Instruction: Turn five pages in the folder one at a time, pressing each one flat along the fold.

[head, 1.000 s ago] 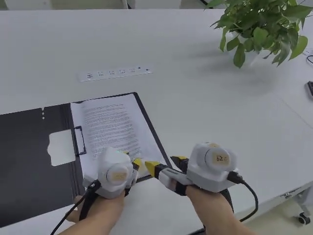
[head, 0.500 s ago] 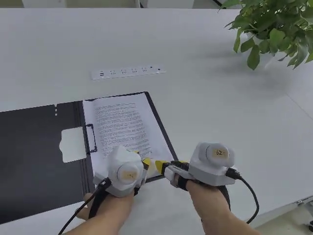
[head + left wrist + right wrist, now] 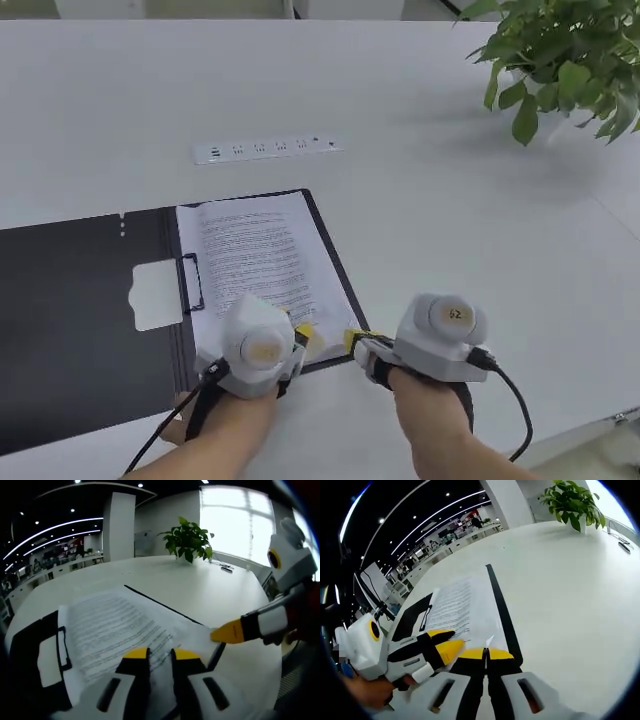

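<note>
The right claw [image 3: 486,652], jaws together, seems to pinch the near corner of the page [image 3: 250,250] for turning, while the left claw [image 3: 160,654], slightly open and empty, steadies it.

Head cam overhead, gripper cams low; all share folder [image 3: 60,320].

White table [image 3: 470,240] — power strip [image 3: 268,149] at centre, potted plant [image 3: 565,55] far right corner.
</note>
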`<state>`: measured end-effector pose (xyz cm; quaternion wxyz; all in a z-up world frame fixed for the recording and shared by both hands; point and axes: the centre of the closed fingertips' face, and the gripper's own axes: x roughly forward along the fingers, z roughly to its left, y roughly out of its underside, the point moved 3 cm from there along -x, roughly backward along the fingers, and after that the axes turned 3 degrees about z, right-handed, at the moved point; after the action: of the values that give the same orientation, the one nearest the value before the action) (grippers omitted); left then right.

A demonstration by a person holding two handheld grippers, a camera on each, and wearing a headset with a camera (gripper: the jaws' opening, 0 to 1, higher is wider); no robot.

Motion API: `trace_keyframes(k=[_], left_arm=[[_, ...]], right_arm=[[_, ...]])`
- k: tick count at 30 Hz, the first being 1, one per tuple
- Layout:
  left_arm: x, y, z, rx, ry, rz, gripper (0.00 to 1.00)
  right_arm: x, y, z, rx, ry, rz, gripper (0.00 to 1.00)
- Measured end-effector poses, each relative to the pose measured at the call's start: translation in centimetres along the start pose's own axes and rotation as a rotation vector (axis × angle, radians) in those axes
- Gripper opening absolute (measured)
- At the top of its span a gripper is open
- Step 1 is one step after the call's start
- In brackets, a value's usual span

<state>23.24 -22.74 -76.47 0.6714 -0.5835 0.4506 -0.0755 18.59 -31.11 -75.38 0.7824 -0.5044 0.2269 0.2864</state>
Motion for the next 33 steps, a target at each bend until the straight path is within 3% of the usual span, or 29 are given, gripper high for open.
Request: trace_keyframes(k=[2, 8, 9, 12, 15, 24, 33], left_arm=[[-0.2, 0.1, 0.0, -0.046, 0.024, 0.004, 0.11], [-1.4, 0.0, -0.2, -0.061, 0.061, 0.019, 0.18], [-1.9, -0.1, -0.3, -0.056, 0.072, 0.014, 0.17], [-3.2, -0.6, -0.1, -0.083, 0.096, -0.018, 0.20], [-5.2, -1.2, 1.0, -0.106, 0.086, -0.064, 0.21], [-10.7, -0.9, 4.8, -0.114, 0.039, -0.093, 0.21], [-16.3, 0.7, 7.9, -0.112, -0.036, -0.114, 0.23]], right_arm=[[-0.2, -0.2, 0.1, 0.017, -0.012, -0.013, 0.00], [-1.1, -1.3, 1.3, 0.054, -0.067, -0.070, 0.00], [-1.4, -1.8, 2.0, 0.068, -0.103, -0.101, 0.00], [-2.2, -2.2, 3.3, 0.064, -0.143, -0.124, 0.00], [-2.8, -2.7, 4.6, 0.075, -0.185, -0.148, 0.00], [-4.2, -3.8, 9.6, 0.029, -0.321, -0.209, 0.00], [-4.9, -4.5, 15.4, -0.024, -0.443, -0.226, 0.00]])
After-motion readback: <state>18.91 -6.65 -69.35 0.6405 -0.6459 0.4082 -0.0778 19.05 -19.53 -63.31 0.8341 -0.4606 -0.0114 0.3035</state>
